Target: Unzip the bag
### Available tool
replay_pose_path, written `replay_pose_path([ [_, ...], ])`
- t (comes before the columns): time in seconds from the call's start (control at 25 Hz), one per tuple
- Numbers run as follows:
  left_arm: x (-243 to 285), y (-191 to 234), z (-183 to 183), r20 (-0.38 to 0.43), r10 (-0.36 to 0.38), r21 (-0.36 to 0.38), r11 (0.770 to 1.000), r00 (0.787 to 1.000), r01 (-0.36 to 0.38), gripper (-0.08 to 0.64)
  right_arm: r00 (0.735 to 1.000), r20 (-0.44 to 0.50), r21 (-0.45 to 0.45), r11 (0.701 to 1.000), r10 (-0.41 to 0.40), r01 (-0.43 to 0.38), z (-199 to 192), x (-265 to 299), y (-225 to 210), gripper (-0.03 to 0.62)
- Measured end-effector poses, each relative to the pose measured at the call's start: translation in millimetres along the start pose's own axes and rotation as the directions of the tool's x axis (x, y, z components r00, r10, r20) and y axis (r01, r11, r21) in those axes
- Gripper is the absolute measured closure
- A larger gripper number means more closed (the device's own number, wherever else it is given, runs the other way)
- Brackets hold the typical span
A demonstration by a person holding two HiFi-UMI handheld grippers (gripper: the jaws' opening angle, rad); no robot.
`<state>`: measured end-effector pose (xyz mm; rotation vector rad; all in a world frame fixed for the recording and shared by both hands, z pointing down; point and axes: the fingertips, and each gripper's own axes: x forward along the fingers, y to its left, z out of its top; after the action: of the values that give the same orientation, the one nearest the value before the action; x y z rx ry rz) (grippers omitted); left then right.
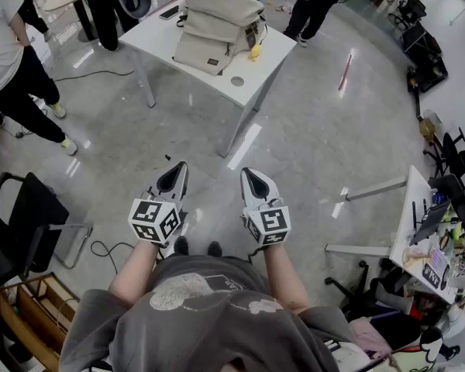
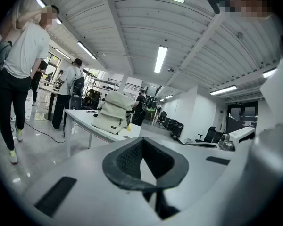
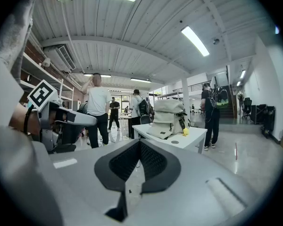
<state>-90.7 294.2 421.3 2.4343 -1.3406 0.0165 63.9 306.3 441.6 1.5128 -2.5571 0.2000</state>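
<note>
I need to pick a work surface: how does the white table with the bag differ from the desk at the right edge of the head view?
The table stands ahead of the person across open floor, while the desk is off to the person's right. The table bears little besides the beige bag, while the desk is crowded with small clutter. Both have white tops and white legs.

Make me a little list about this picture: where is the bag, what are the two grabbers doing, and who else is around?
bag: beige, sitting on the white table
left gripper: shut, empty, over the floor, not at the table
right gripper: shut, empty, beside the left one
zip: too far off to see
others: people standing near the table
</note>
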Motion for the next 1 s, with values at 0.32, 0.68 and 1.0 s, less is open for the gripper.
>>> replay_pose_path([
  [0.32, 0.6, -12.7, -0.9, 0.009, 0.012, 0.014, 1.0, 1.0, -0.013, 0.555, 1.0, 0.015, -0.004, 1.0, 0.017, -0.017, 1.2, -5.3, -5.6, 0.592],
  [0.68, 4.1, -21.2, -4.0, 0.012, 0.041, 0.022, 0.999, 0.999, -0.042, 0.555, 0.999, 0.025, -0.001, 0.999, 0.043, -0.043, -1.7, -11.1, -12.4, 0.594],
  [1.0, 6.3, -20.6, -7.4, 0.047, 0.116, 0.024, 0.993, 0.992, -0.117, 0.555, 0.998, 0.058, 0.025, 0.999, 0.037, -0.039, -3.1, -19.5, -33.1, 0.592],
])
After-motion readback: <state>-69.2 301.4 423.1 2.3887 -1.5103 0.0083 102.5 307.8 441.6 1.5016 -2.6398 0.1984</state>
